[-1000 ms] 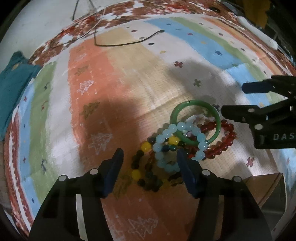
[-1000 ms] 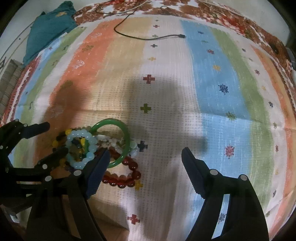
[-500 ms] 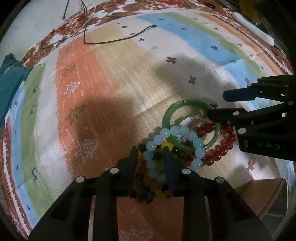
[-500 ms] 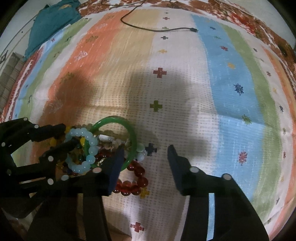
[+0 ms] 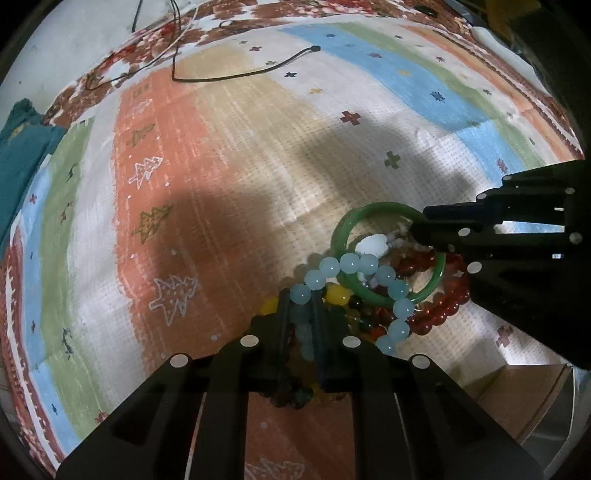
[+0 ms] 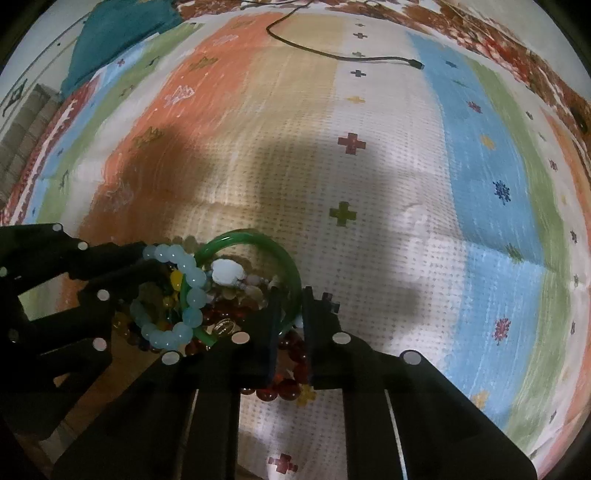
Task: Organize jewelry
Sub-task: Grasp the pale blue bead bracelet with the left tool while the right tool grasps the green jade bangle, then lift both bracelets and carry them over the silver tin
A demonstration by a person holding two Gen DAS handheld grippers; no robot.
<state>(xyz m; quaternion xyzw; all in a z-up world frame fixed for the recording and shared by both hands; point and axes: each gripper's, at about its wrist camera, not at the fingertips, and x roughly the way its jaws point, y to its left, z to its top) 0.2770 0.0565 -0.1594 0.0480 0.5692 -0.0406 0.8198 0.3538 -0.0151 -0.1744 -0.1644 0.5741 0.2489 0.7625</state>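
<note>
A pile of bracelets lies on the striped cloth. My left gripper point(image 5: 300, 314) is shut on the pale blue bead bracelet point(image 5: 354, 263), which also shows in the right wrist view point(image 6: 184, 291). My right gripper point(image 6: 290, 310) is shut on the green bangle point(image 6: 258, 238), which also shows in the left wrist view point(image 5: 373, 212). A red bead bracelet point(image 5: 443, 314), dark and yellow beads point(image 5: 338, 295) and a white stone piece point(image 6: 227, 271) lie tangled under them. The right gripper shows in the left wrist view at the right point(image 5: 417, 225).
A black cable point(image 5: 240, 75) lies on the far part of the striped cloth point(image 5: 221, 166). A teal cloth point(image 6: 118, 33) sits at the far left edge. A brown box corner point(image 5: 517, 391) shows near right.
Both grippers have closed from open: the left onto the blue bead bracelet, the right onto the green bangle. Both moved in towards the pile.
</note>
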